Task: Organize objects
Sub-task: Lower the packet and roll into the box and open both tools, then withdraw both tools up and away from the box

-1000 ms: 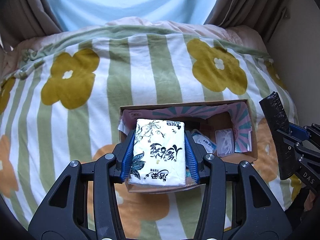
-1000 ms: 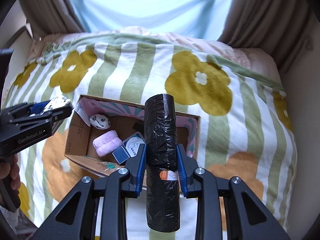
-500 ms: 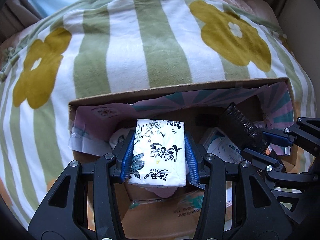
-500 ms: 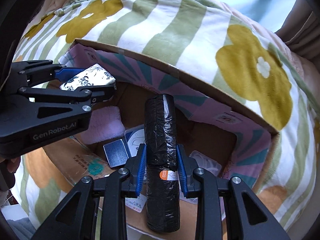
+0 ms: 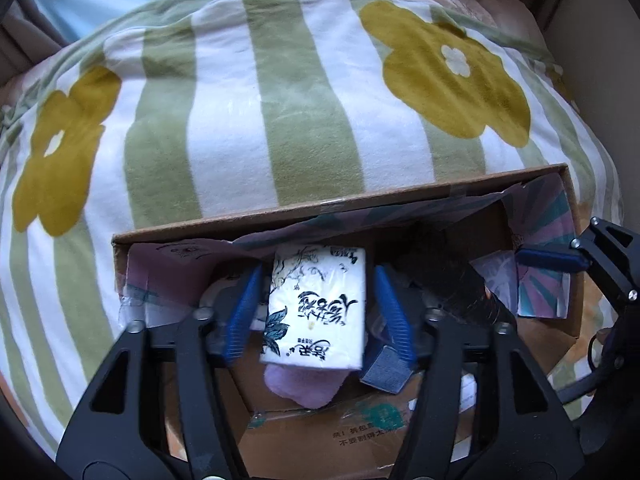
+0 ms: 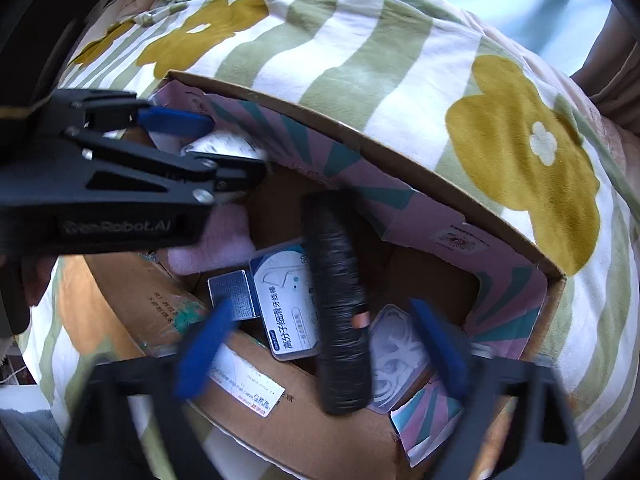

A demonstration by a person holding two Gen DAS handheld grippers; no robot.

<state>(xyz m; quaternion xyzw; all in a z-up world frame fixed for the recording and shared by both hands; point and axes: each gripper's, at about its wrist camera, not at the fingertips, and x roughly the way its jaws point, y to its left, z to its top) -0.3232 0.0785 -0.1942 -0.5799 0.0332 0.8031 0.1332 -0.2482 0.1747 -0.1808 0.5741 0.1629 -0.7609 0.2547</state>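
An open cardboard box lies on a flowered blanket. The white tissue pack rests inside it on a pink fluffy item. My left gripper stands open around the pack, with a gap at each blue finger. A black bag roll lies slanted in the box over a floss box. My right gripper is open, its blurred blue fingers wide of the roll. In the left wrist view the roll is a dark blur beside the right gripper's finger.
The box also holds a small blue box and a clear case of white cord. The striped green and white blanket surrounds the box. Curtains hang behind. The left gripper's body reaches into the box's left end.
Both grippers have gone down into the box and opened. The tissue pack and the black roll are let go and now lie inside.
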